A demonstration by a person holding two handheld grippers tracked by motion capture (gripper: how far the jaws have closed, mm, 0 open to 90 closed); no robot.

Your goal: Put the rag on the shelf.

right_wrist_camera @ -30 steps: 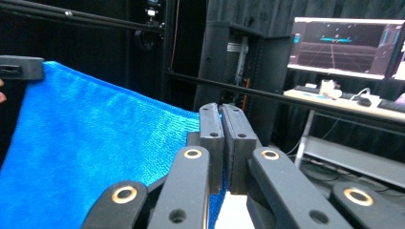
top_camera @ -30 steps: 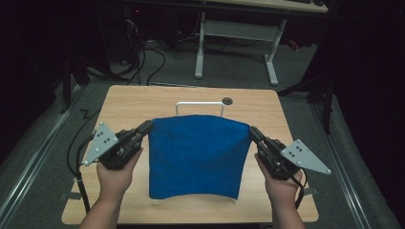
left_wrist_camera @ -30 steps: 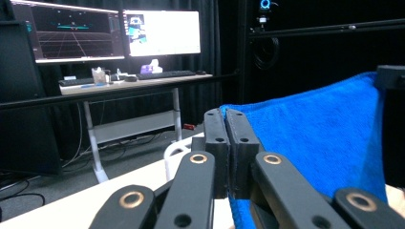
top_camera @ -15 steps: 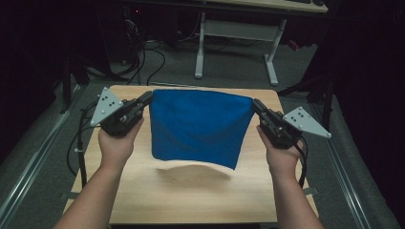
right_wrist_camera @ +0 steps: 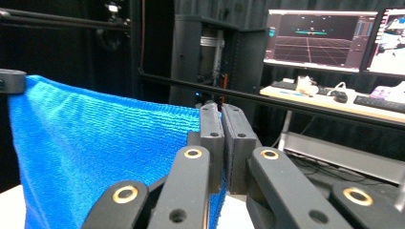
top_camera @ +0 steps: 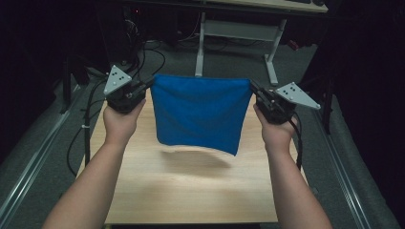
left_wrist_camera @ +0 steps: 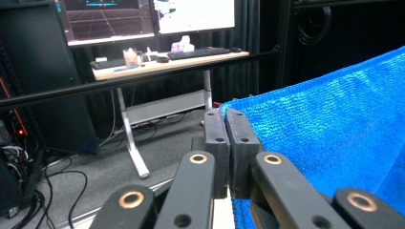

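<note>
Blue cloth (top_camera: 198,112) hangs spread above the table (top_camera: 191,191), clear of it. Left gripper (top_camera: 149,84) pinches its top left corner, right gripper (top_camera: 253,86) its top right; both jaws clamped tight.

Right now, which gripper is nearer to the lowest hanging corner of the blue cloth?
Right. The lowest corner of the blue cloth hangs almost under the right gripper, which pinches the top right corner. The left gripper pinches the opposite top corner, diagonally across.
</note>
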